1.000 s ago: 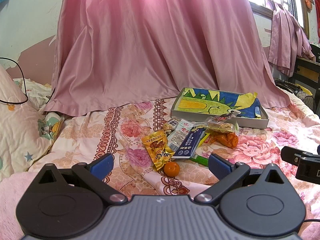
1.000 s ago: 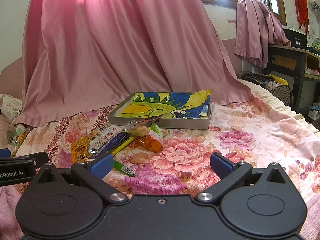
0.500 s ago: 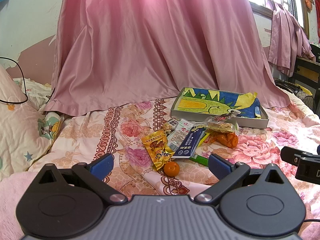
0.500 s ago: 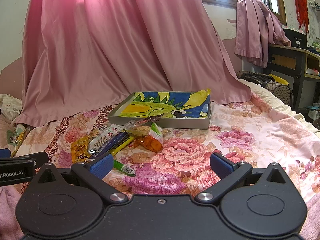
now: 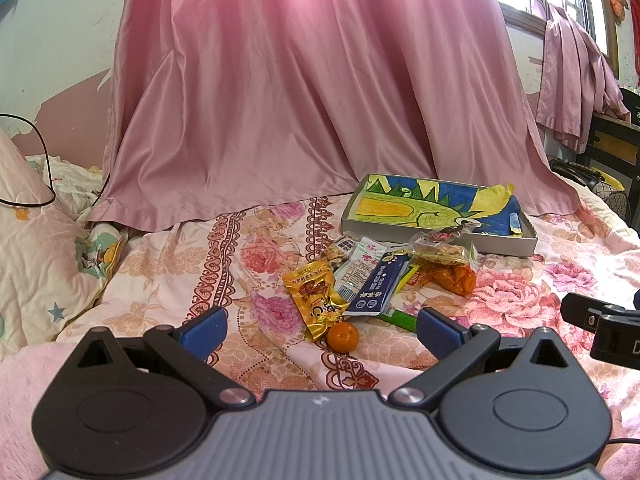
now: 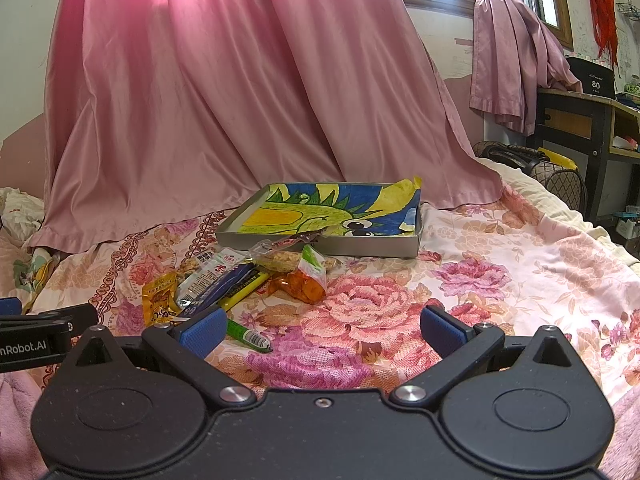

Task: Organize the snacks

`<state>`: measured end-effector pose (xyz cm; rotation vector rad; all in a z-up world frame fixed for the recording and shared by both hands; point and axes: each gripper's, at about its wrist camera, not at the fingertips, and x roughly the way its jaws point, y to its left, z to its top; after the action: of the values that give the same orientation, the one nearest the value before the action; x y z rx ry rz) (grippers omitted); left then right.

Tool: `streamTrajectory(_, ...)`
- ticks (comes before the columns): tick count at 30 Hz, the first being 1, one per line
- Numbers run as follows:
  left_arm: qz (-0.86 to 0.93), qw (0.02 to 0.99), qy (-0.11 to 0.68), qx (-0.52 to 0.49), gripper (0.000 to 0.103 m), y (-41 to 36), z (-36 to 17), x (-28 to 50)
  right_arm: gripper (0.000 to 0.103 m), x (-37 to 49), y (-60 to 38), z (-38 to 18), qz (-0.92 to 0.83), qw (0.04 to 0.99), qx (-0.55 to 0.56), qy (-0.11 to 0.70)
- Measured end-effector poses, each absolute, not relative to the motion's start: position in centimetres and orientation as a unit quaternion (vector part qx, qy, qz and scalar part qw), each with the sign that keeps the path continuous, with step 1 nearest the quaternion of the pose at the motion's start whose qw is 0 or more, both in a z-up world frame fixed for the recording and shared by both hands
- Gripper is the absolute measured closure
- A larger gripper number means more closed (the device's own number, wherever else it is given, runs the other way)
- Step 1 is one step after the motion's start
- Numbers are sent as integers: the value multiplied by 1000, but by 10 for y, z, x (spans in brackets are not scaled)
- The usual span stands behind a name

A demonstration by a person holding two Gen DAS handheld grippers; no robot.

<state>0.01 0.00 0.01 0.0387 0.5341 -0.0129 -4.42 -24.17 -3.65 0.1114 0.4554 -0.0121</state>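
A pile of snack packets lies on the floral bedspread: a yellow packet, a dark blue packet, a white packet, an orange packet, a clear bag of nuts and a small orange fruit. Behind them sits a shallow grey box lined with a colourful drawing. My left gripper is open and empty, just short of the fruit. My right gripper is open and empty, to the right of the pile, with the box beyond it.
A pink curtain hangs down onto the bed behind the box. A pillow lies at the left. A green pen-like stick lies near my right gripper's left finger. A dark desk stands at the far right.
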Motion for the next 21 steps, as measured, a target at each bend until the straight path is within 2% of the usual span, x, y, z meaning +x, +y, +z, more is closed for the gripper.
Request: streamTrajectory(21,-7,957,288,24,0,-2,-3,8,1,-43,-239,-39,-1,970,49,238)
